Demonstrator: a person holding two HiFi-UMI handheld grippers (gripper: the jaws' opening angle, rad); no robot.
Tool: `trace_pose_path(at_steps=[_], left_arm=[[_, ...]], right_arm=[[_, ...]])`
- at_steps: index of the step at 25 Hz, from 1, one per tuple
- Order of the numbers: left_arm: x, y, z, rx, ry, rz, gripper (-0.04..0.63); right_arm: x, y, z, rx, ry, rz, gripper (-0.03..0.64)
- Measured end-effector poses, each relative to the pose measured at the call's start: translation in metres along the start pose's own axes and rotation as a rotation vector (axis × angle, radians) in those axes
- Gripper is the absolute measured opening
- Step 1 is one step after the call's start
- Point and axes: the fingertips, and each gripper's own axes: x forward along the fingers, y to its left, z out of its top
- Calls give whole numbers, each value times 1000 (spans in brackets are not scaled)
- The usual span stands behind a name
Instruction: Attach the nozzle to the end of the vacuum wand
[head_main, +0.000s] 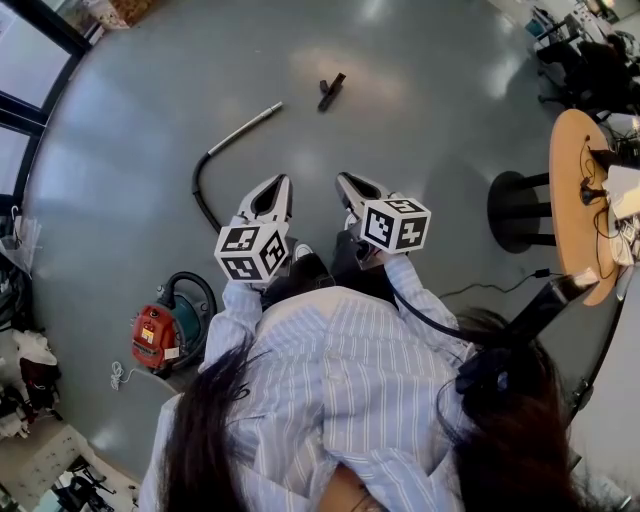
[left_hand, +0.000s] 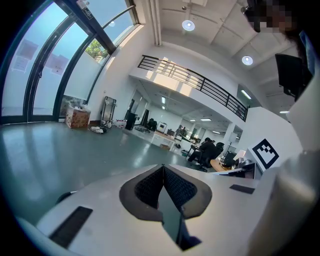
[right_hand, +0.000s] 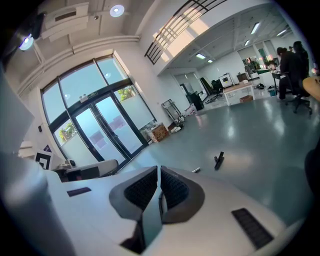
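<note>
The white left gripper (head_main: 284, 181) and right gripper (head_main: 343, 179) are both pinched closed and empty. The small black nozzle (head_main: 331, 91) lies on the grey floor (head_main: 440, 110), apart from the silver metal wand (head_main: 246, 126).

The white right tool (right_hand: 159, 169) has its black ribbed jaws drawn together, nothing between them. Past its tip, slightly right, a slim black plastic nozzle (right_hand: 218, 160) lies on the glossy grey floor (right_hand: 250, 135). A small pale wand tip (right_hand: 195, 170) lies nearer the tool.

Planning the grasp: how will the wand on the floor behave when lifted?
Wand looks like a rigid metal tube, likely stiff, but round: may roll on the smooth floor. The black hose curving off it will probably drag and twist it.
</note>
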Motion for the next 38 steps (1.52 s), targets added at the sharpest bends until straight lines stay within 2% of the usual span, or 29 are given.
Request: trace_pose_path(at_steps=[10, 20, 24, 28, 38], left_arm=[[5, 22, -2, -59, 15, 1, 6], [58, 34, -1, -120, 60, 13, 6], [90, 52, 12, -117, 71, 43, 6], [129, 68, 35, -119, 75, 73, 6], [242, 98, 101, -135, 45, 130, 6]], right_arm=[[9, 0, -6, 18, 31, -33, 25], [33, -43, 14, 69, 72, -56, 25], [67, -65, 40, 70, 91, -42, 25], [102, -87, 84, 35, 107, -17, 26], [192, -142, 178, 13, 161, 65, 25]])
